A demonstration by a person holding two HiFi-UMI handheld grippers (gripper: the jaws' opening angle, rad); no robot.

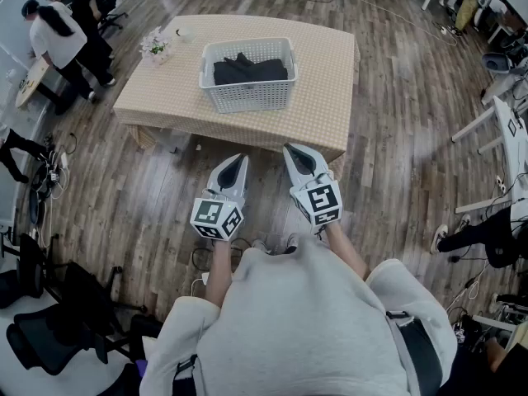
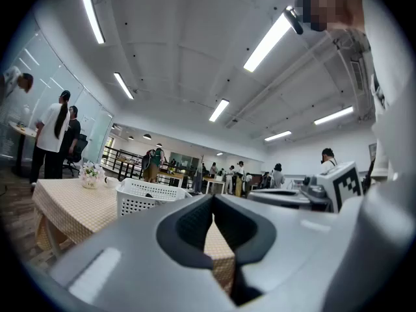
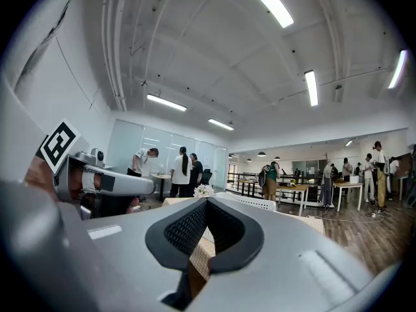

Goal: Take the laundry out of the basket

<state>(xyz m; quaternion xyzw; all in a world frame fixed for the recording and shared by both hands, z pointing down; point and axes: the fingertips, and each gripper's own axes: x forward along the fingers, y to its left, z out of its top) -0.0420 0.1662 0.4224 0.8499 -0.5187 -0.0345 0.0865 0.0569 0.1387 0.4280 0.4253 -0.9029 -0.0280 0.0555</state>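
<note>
Head view first, says my helper: where is the laundry?

Me: It is a dark heap (image 1: 250,69) inside the white basket (image 1: 247,96). The basket sits on the desk (image 1: 165,97), near the middle. The clothes lie low and do not hang over the rim.

Helper: And where are your claws?

Me: Both are on my side of the desk, out past its near edge and over the floor. The left claw (image 1: 238,162) and the right claw (image 1: 291,150) are side by side and point at the desk. The basket is straight ahead of them, a bit nearer the left one, but well apart from both. Nothing touches it.

Helper: Are the claws open?

Me: No. In the left gripper view the two jaws meet at the tip, and I only see the desk cloth through the little gap below. The right gripper view looks the same. Both are closed and hold nothing.

Helper: Why do you hold them like that?

Me: I think it is a ready spot. They stay close to my body, aimed at the basket, so I can reach in a straight line. The laundry has not been lifted yet. I would need to open a claw before it goes down into the heap.
</note>
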